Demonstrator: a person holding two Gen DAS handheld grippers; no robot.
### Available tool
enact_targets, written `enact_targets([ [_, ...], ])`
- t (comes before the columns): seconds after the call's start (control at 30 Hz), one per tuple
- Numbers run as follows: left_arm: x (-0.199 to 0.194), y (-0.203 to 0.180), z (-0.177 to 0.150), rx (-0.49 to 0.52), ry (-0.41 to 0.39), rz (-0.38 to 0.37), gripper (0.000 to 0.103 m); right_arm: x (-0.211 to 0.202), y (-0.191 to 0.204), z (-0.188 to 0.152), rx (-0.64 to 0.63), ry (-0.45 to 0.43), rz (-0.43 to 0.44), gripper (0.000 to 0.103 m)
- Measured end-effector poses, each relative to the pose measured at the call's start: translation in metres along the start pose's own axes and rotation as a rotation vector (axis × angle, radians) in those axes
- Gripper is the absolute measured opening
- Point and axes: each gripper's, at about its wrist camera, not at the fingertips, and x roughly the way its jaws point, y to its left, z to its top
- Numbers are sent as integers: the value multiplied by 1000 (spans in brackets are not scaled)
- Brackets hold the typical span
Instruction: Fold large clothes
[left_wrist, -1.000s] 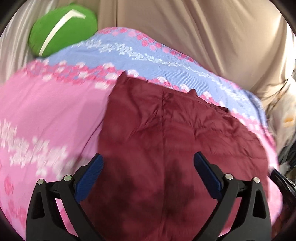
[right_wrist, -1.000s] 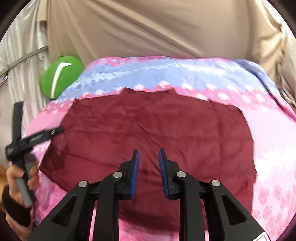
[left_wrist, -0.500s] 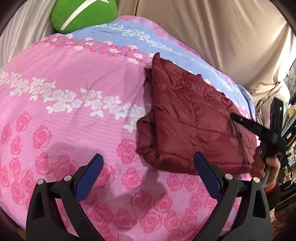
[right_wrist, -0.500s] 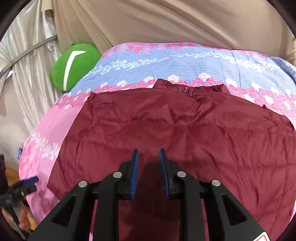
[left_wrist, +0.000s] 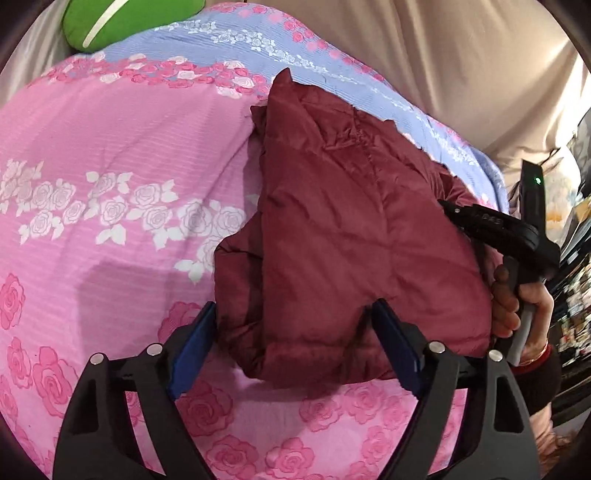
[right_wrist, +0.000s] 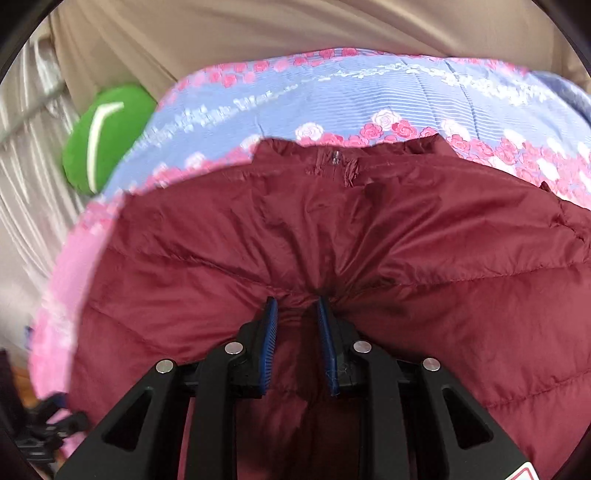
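On the bed (left_wrist: 110, 122), across the pink-and-blue floral cover, the maroon padded jacket (left_wrist: 332, 229) lies folded toward the right edge, its collar pointing at the blue band along the far edge. A second ago it lay flat; now its near end bunches up, so judging by that, another fold is starting. A green cushion (left_wrist: 122, 18) sits at the far left corner. The left gripper (left_wrist: 291, 347) has come in wide open, straddling the jacket's near corner without clamping. The right gripper (right_wrist: 295, 332) pinches a ridge of quilted fabric between nearly closed fingers.
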Motion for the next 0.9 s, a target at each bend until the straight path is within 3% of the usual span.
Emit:
enact_targets([
  [0.07,-4,2,6,-21,-16,-34,81,-14,-4,9,27,-33,55,23],
  [0.17,-4,2,18,-49,-34,-64,81,-5,-7,28,25,-25,16,25],
  [0.33,8,-8,29,-40,-35,-34,82,49,-25,49,77,81,1,18],
  [0.43,17,-4,31,-56,-21,-12,82,59,-30,51,87,69,19,17],
  [0.6,11,10,34,-150,-42,-51,83,34,-37,46,129,17,40,21],
  [0.73,12,15,34,-166,-45,-22,87,-1,-39,41,129,-56,65,24],
  [0.8,16,13,33,-156,-54,-12,89,-1,-39,51,126,-48,53,21],
  [0.9,20,4,32,-130,-53,9,89,24,-40,68,143,22,34,7],
])
